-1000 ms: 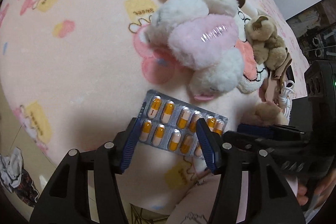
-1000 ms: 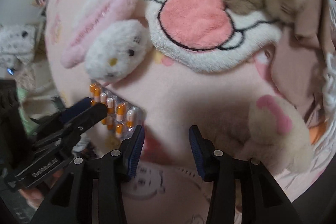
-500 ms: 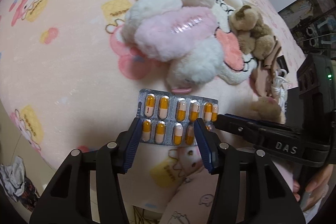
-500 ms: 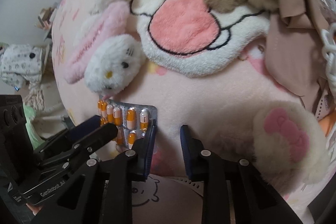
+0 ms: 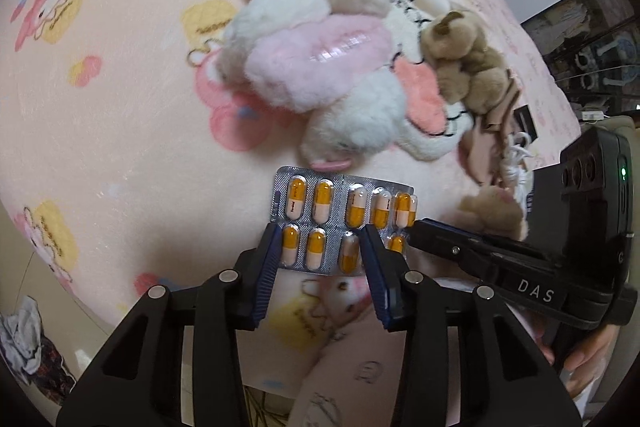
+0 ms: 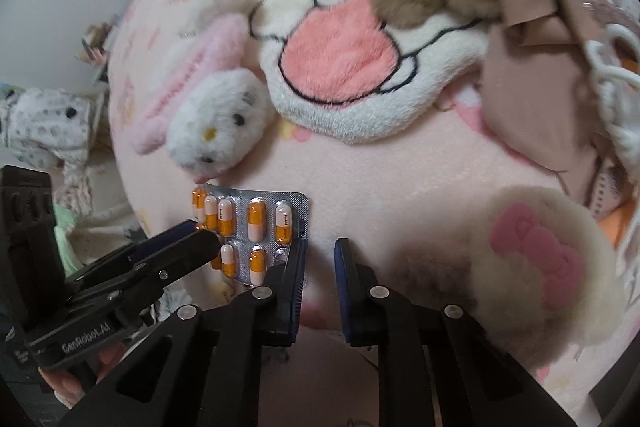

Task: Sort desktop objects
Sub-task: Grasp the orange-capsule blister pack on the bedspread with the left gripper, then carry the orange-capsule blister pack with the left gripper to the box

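A silver blister pack [image 5: 340, 215] of orange-and-white capsules lies on the pink cartoon blanket [image 5: 120, 107]. My left gripper [image 5: 322, 239] stands over its near row and its jaws are closing. The left finger sits at the pack's left edge and the right finger covers part of the pack. My right gripper [image 6: 321, 251] is shut, with only blanket showing in the slit between its fingers. Its left finger rests against the right edge of the blister pack [image 6: 252, 227]. In the left wrist view the right gripper [image 5: 416, 227] reaches in from the right.
Just beyond the pack lies a white kitty plush [image 6: 216, 131] with a pink fuzzy piece [image 5: 316, 59]. Behind are a flat white-and-pink plush [image 6: 340, 59] and a brown bear [image 5: 460, 55]. A round plush with a pink bow [image 6: 540, 259] and beige cloth [image 6: 528, 67] lie right.
Both pairs of jaws have narrowed, the right from wide to nearly closed. The right gripper has come up against the pack's right edge. The pack now lies square between the left fingers.
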Demonstrator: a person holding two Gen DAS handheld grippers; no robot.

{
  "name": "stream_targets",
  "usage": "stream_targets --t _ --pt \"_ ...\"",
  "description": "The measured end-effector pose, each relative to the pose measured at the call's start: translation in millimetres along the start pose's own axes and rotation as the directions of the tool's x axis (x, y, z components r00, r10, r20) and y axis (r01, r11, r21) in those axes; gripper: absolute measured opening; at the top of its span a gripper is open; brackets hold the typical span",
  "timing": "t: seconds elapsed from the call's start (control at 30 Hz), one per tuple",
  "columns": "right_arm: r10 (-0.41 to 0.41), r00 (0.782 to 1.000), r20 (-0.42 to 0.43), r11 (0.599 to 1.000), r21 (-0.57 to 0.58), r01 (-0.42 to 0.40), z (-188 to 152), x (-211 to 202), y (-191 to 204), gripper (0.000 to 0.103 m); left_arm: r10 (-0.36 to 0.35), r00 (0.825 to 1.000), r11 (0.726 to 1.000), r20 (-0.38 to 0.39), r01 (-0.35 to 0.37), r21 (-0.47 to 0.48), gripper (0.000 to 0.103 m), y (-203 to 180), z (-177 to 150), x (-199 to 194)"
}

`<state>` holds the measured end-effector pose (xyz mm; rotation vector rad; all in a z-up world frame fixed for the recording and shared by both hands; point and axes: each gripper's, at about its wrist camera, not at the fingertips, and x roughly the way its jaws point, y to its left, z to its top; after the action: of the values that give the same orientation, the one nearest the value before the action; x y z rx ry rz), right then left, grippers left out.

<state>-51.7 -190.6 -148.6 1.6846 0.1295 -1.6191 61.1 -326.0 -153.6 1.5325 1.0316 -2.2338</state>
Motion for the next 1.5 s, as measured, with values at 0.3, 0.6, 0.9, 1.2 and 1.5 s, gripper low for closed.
stream_targets --t 0.3,0.6,0.9,1.2,1.5 --pt "0.014 0.992 0.126 0.998 0.052 -0.021 -15.3 -56.0 -13.4 0.013 -0.051 0.998 0.994 0.027 0.048 0.094 0.041 -24.8 10.7 -29.9" --pt "0.004 0.976 0.220 0.995 0.095 -0.025 -20.7 -104.5 -55.4 0.013 -0.103 0.995 0.977 0.018 0.098 0.188 0.041 -80.2 8.9 -39.9" --pt "-0.050 0.951 0.305 0.991 0.133 0.010 -49.2 -145.3 -76.1 0.013 -0.155 0.988 0.951 -0.010 0.152 0.269 0.041 -131.5 -7.0 -40.2" --pt "-0.123 0.909 0.399 0.974 0.225 0.033 -92.3 -196.8 -121.7 0.013 -0.223 0.972 0.897 -0.069 0.233 0.377 0.041 -208.9 -33.0 -32.6" --pt "-0.212 0.849 0.485 0.934 0.355 0.031 -139.7 -253.3 -187.8 0.013 -0.282 0.947 0.820 -0.154 0.321 0.474 0.041 -303.4 -57.4 -5.6"
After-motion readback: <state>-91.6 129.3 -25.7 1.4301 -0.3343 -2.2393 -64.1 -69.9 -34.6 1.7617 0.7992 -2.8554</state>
